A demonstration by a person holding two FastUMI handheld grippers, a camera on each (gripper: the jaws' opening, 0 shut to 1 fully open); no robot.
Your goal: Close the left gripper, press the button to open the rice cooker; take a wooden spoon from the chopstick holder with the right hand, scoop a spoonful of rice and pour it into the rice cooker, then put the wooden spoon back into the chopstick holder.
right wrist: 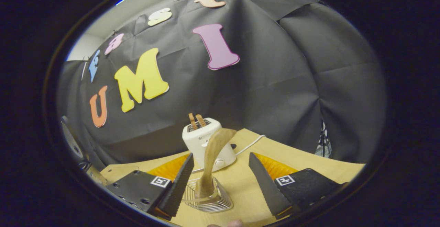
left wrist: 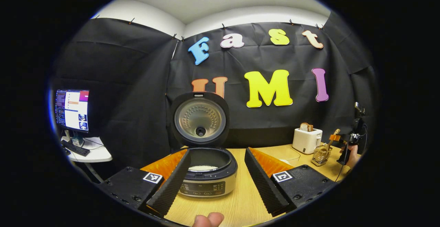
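Hovering right tongs (right wrist: 220,182) released astride wooden spoon (right wrist: 213,158) standing in chopstick holder (right wrist: 208,199) near desk's right edge | left tongs (left wrist: 216,179) released | spoon light, stiff, likely smooth; grip mid-handle.

Pale wood-grain tabletop (left wrist: 240,199), smooth, low sheen. Black rice cooker (left wrist: 208,175) with a brushed silver metal band; its raised lid (left wrist: 200,118) has a dimpled, shiny metal inner plate. Light wooden spoon (right wrist: 213,158), smooth and matt, standing in a shiny wire-metal chopstick holder (right wrist: 208,197). White toaster (right wrist: 206,143), glossy plastic. Left gripper (left wrist: 216,177) and right gripper (right wrist: 220,182): matt black plastic bodies, ribbed black finger pads (left wrist: 263,179), orange plastic backing. Booth wall (right wrist: 275,82): matt black creased cloth.
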